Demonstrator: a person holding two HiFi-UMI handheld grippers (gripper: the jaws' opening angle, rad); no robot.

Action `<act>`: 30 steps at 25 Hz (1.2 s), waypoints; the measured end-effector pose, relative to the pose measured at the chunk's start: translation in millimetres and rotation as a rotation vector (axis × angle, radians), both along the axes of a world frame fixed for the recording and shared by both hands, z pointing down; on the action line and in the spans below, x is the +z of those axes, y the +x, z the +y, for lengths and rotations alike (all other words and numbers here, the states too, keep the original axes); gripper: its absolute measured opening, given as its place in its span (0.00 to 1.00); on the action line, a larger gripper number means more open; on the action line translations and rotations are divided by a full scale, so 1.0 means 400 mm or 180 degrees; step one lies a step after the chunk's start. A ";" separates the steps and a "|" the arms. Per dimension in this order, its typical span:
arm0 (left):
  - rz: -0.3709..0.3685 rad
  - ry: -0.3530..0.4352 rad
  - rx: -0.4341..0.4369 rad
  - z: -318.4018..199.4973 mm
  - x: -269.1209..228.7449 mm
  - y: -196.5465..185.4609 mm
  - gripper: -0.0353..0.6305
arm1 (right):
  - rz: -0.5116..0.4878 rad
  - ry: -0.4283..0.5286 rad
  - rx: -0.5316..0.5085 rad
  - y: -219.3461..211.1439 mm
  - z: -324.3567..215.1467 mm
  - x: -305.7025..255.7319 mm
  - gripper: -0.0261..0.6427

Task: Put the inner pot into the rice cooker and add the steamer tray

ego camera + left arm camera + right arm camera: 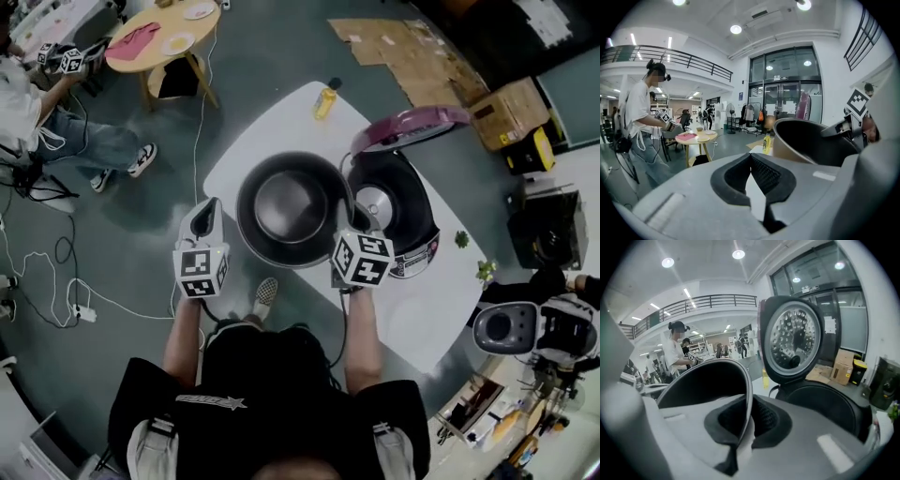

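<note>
Gripper views reveal right tongs (747, 420) pinching inner pot (705, 380) rim, left tongs (752, 180) closed empty.

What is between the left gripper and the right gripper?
The inner pot, in the head view; the right gripper clamps its rim, and the left gripper is shut beside it.

Person: black T-shirt (272, 375), white print. Left gripper (209, 208), right gripper (356, 223): grey shells, black-padded jaws, black-and-white marker cubes (201, 272).
</note>
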State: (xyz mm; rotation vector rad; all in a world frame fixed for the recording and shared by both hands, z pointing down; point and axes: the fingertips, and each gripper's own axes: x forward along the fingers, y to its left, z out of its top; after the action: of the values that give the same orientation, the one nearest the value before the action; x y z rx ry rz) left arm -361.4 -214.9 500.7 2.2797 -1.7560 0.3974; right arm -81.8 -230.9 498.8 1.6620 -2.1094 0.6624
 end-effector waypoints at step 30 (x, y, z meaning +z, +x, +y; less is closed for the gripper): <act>0.0102 0.0539 0.1159 0.053 -0.238 0.525 0.07 | -0.0030 0.0555 0.1129 0.592 0.280 -0.263 0.07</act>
State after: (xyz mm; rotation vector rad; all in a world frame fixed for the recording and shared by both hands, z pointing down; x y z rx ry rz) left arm -151.2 -193.8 405.3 2.7174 -1.4038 0.2816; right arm 154.9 -118.7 393.6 2.1620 -1.9418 0.6001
